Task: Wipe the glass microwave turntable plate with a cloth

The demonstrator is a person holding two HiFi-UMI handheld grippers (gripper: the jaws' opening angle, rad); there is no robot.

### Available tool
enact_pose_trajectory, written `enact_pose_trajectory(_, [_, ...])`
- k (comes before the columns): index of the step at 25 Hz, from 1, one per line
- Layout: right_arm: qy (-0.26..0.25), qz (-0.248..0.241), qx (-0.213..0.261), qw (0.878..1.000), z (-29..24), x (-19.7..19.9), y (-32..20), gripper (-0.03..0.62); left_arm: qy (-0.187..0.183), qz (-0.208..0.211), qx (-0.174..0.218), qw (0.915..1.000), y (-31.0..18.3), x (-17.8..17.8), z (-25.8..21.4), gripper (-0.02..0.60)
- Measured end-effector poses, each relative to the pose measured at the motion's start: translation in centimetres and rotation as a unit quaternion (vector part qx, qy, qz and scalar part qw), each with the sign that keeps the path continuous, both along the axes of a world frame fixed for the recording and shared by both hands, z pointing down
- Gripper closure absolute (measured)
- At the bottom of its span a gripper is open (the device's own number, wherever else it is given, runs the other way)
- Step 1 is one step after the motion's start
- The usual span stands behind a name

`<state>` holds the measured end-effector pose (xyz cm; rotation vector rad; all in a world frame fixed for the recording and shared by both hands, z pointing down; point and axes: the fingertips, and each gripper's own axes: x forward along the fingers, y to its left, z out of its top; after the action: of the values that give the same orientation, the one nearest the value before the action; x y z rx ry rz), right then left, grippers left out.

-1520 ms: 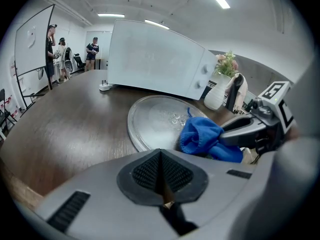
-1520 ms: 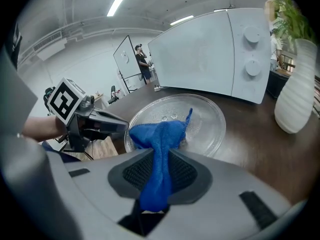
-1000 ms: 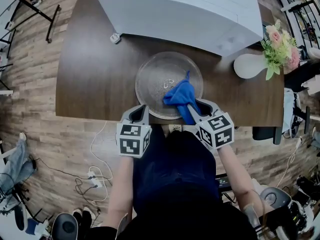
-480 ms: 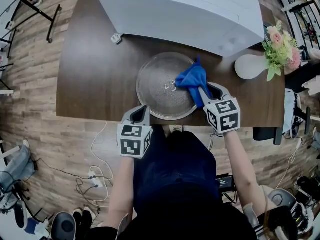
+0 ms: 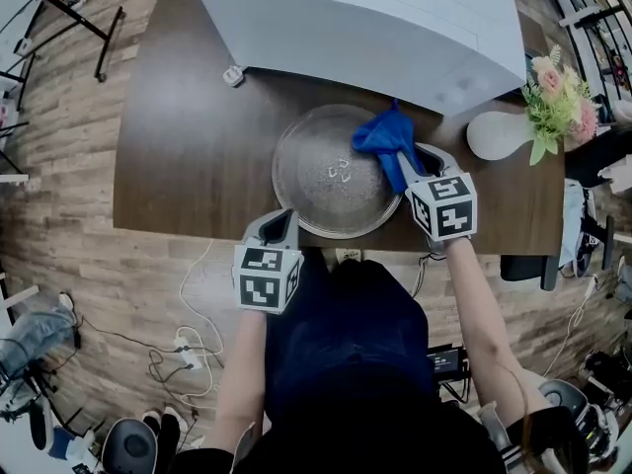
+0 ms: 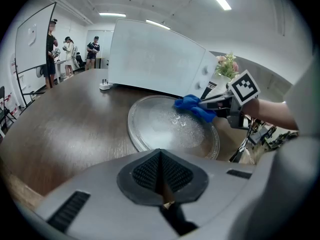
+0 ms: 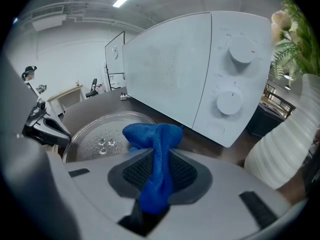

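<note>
Mid-wipe, I'd say. Your right gripper (image 5: 407, 166) has its fingers clamped on the blue cloth (image 5: 387, 136), which sits on the far-right rim of the glass turntable plate (image 5: 306, 171). The plate lies flat on the bench (image 5: 188, 146), just in front of the microwave (image 5: 375, 18). Your left gripper (image 5: 279, 225) has its fingers together and empty, by the plate's near-left edge. Next move: sweep the cloth across the centre and left with light pressure so the plate doesn't slide.

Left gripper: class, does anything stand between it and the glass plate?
Nothing visible. The left gripper, shut and empty, sits at the plate's near rim. The cloth, clamped in the right gripper, lies on the far right rim, off that path.
</note>
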<state>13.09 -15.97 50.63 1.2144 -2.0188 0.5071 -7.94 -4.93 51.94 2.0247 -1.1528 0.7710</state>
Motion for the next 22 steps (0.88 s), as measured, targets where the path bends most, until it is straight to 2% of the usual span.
enact_pose_trajectory(6, [-0.005,0.025,0.013,1.000,-0.2,0.3,-1.5,0.516,-0.002,0.000,0.001,1.0000,0.0,0.1,0.0,0.580])
enact_pose_trajectory(11, [-0.013,0.065,0.033,0.997,-0.8,1.2,-2.4,0.517,-0.010,0.006,0.003,0.9999,0.1,0.1,0.0,0.580])
enact_pose_trajectory(18, [-0.050,0.115,0.038,0.991,-1.6,3.0,-1.8,0.517,-0.006,0.009,-0.003,0.9999,0.1,0.2,0.0,0.580])
enact_pose_trajectory(22, [-0.094,0.144,0.039,0.984,-2.6,3.6,-0.6,0.517,-0.015,0.011,0.003,0.9998,0.1,0.1,0.0,0.578])
